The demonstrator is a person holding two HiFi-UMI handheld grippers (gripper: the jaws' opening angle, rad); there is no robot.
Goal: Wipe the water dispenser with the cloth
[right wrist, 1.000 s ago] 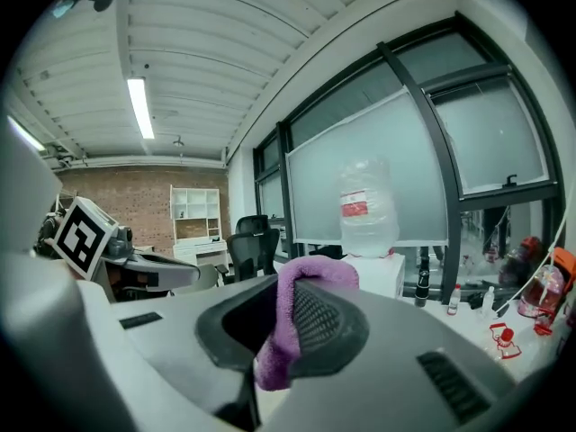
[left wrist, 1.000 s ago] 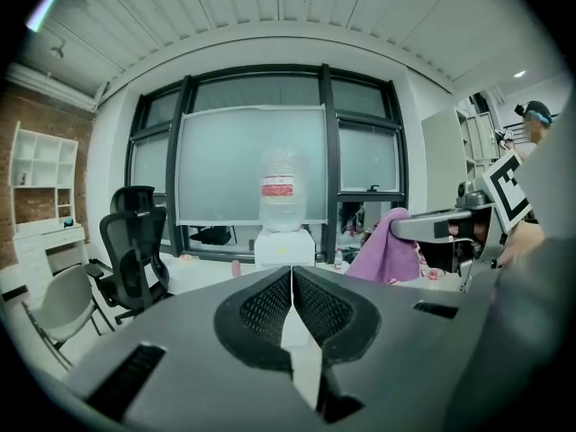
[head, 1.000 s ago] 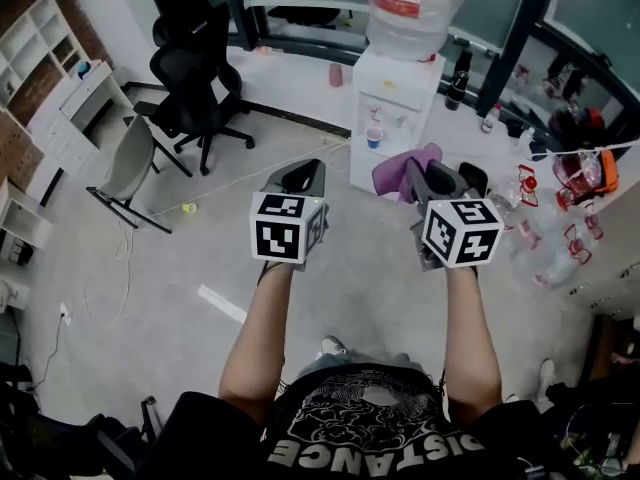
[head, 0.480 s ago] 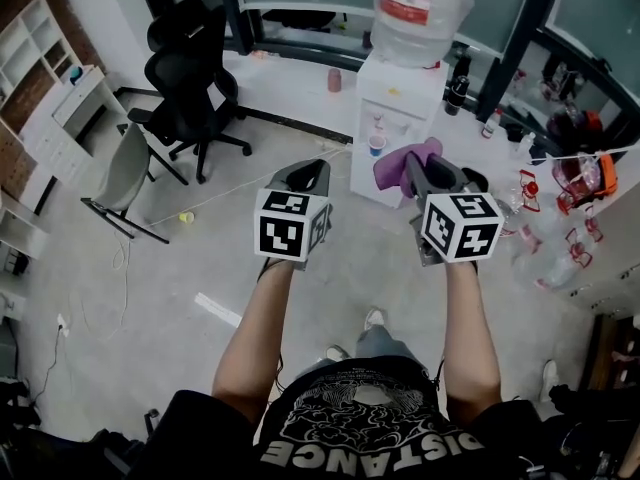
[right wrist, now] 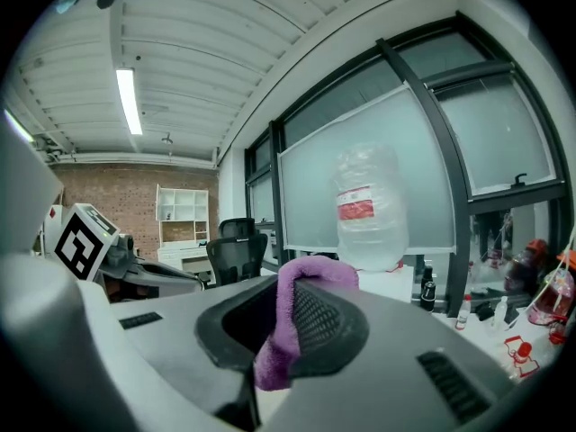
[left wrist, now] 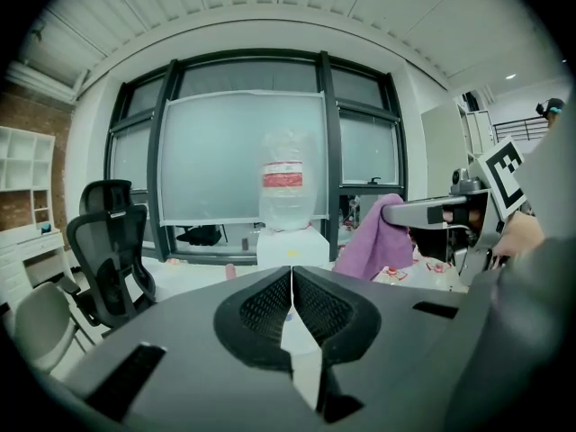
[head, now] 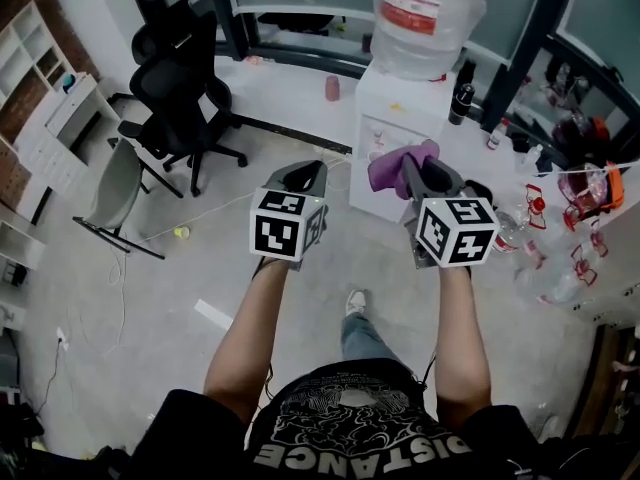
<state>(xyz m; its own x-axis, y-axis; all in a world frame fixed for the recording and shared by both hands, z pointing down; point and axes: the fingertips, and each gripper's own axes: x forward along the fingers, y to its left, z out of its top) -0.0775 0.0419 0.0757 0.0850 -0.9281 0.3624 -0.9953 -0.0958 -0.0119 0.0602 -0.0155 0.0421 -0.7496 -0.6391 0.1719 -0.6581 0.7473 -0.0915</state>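
Bare floor [head: 285, 153] open toward water dispenser [head: 395, 118] top centre; office chair [head: 180, 78] upper left, bottle clutter [head: 515, 230] right, probably crowding that side.

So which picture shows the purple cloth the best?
The left gripper view: the purple cloth hangs there side-on, nearly whole, from the right claw. The right gripper view is closest but shows only a fold pinched in the claw. The head view shows a small bunch sticking out ahead of it.

Both forearms [head: 250, 328] reach forward, side by side. The left gripper [head: 303, 171] has its jaws together, nothing between; the right gripper [head: 415, 168] pinches a purple cloth [head: 392, 168] between its jaws.
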